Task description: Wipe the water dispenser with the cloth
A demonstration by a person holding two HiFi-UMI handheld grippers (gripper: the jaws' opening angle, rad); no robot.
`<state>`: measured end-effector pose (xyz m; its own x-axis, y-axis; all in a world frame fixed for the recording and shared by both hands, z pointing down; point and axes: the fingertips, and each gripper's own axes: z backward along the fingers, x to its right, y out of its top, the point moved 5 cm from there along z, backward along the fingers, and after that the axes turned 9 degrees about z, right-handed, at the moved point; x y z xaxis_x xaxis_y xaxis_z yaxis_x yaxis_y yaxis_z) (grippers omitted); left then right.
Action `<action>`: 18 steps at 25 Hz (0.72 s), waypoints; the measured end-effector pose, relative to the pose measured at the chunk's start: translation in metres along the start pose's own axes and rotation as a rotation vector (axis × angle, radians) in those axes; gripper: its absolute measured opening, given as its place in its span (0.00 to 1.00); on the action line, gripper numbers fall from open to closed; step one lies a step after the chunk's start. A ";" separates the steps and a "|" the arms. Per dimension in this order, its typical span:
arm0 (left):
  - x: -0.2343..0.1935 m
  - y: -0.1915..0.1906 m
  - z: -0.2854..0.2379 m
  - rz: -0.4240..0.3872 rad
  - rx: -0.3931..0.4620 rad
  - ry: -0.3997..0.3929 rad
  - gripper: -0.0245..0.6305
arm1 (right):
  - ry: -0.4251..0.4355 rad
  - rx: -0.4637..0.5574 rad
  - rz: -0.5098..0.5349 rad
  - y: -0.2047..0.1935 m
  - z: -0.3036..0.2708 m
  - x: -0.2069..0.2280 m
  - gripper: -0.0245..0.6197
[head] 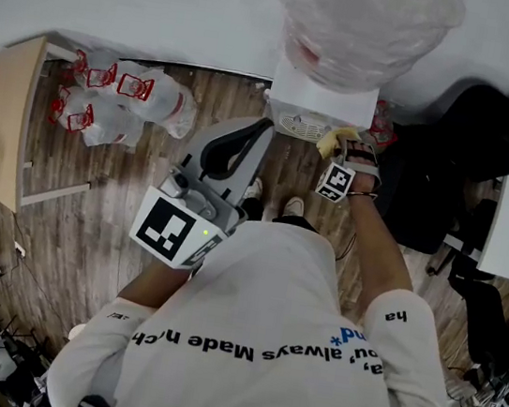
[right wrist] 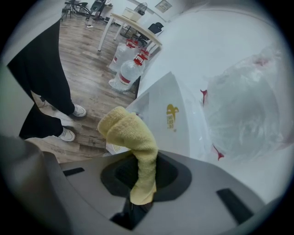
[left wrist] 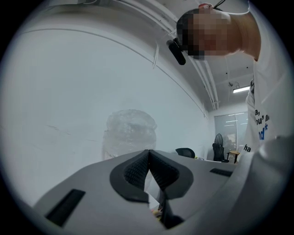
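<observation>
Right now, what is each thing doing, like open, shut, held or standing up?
left claw: shut, empty
right claw: shut on the cloth
cloth: bunched, held, sticking out of the right claw
water dispenser: upright
bottle: on top of the water dispenser, wrapped in plastic

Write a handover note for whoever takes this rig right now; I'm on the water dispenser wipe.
Left gripper: shut, empty, held up in front of the torso, away from the work.
Right gripper: shut on the folded yellow terry cloth, raised beside the white box-shaped water dispenser, below its clear plastic bottle. Contact cannot be confirmed.
Done: cloth in grip and at the dispenser. Nothing shows which faces are wiped.
Left: press the cloth on and wipe front, top and sides.
</observation>
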<state>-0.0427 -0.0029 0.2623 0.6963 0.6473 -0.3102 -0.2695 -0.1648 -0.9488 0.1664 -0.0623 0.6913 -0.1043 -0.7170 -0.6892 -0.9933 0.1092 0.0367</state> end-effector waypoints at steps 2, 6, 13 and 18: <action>-0.004 0.002 0.006 -0.001 0.004 0.013 0.07 | -0.001 0.025 0.014 0.016 0.000 0.000 0.13; -0.013 0.004 0.020 -0.001 0.011 0.045 0.07 | -0.001 0.070 0.049 0.048 -0.001 0.001 0.13; -0.031 0.008 0.048 0.002 0.023 0.109 0.07 | -0.011 0.139 0.116 0.104 -0.006 0.010 0.13; -0.043 0.009 0.062 0.007 0.028 0.145 0.07 | -0.019 0.181 0.158 0.139 -0.012 0.017 0.13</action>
<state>-0.1160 0.0143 0.2709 0.7825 0.5316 -0.3243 -0.2918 -0.1470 -0.9451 0.0262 -0.0677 0.6932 -0.2551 -0.6684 -0.6987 -0.9396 0.3418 0.0162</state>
